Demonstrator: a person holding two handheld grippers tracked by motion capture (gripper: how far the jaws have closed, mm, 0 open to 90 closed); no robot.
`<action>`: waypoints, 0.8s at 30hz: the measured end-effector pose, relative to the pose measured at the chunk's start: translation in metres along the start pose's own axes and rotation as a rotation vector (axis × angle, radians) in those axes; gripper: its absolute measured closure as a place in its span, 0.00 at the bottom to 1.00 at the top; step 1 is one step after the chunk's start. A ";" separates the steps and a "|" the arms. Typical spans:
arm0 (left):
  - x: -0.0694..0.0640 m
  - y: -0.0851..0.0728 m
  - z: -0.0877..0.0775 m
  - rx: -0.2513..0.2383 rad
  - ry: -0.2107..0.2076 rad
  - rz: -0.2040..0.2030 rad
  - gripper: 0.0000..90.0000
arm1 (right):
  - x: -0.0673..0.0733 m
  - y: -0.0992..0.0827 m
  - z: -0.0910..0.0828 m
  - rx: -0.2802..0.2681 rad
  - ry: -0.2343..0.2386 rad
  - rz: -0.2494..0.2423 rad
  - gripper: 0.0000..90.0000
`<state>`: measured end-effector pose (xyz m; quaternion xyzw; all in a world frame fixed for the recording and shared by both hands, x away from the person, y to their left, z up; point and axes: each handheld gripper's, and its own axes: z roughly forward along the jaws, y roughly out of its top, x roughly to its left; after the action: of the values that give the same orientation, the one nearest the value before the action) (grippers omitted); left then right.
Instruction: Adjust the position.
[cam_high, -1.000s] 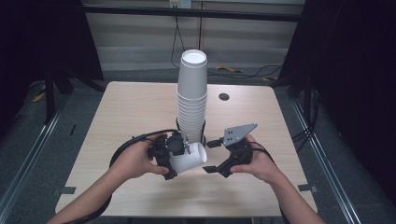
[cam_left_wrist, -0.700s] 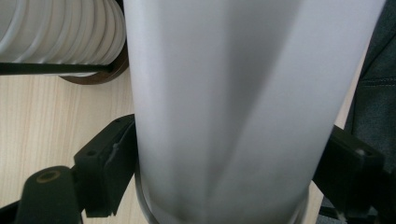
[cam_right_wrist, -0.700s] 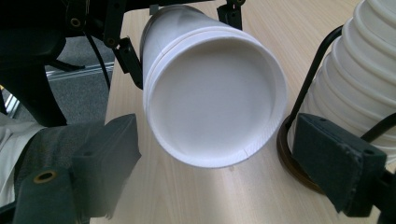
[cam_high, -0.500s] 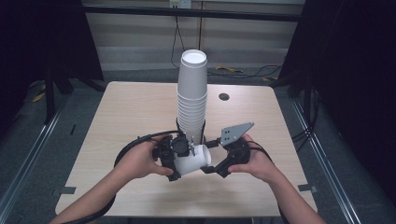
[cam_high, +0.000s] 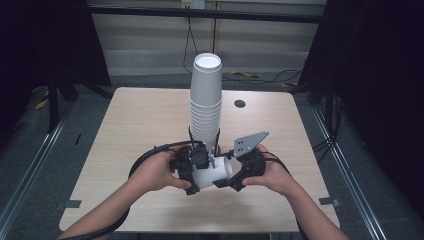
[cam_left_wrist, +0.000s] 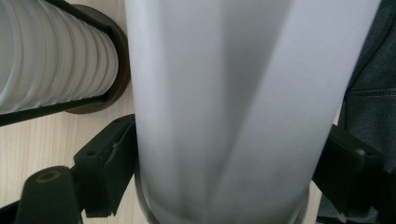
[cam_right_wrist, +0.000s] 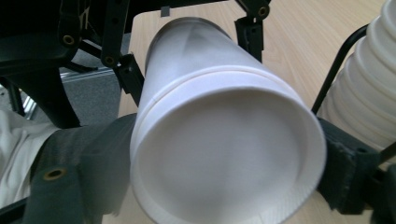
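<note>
Left tongs (cam_high: 196, 169), right tongs (cam_high: 239, 172) both pinching white paper cup (cam_high: 212, 172), lying sideways.

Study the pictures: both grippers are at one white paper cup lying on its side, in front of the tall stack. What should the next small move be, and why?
Probably pull the two grippers apart along the cup's length. The left gripper and right gripper each clamp an end, and a seam around the wall in the right gripper view suggests two nested cups to separate. The stack stands just behind, so keep clear of it.
</note>
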<state>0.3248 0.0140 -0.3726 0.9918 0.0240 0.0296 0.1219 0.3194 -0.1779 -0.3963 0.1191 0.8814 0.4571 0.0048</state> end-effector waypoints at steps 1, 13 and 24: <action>0.000 0.000 0.000 -0.005 0.004 0.000 0.18 | 0.000 0.000 0.000 -0.003 0.004 -0.004 0.24; 0.000 0.001 -0.003 -0.001 0.010 0.021 0.18 | -0.001 -0.003 0.001 -0.011 0.019 0.009 0.25; 0.004 -0.006 -0.004 -0.082 -0.001 0.019 0.12 | 0.001 -0.001 -0.001 -0.003 0.011 0.019 0.27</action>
<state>0.3279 0.0212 -0.3705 0.9861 0.0135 0.0314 0.1623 0.3180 -0.1790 -0.3962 0.1251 0.8795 0.4592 -0.0040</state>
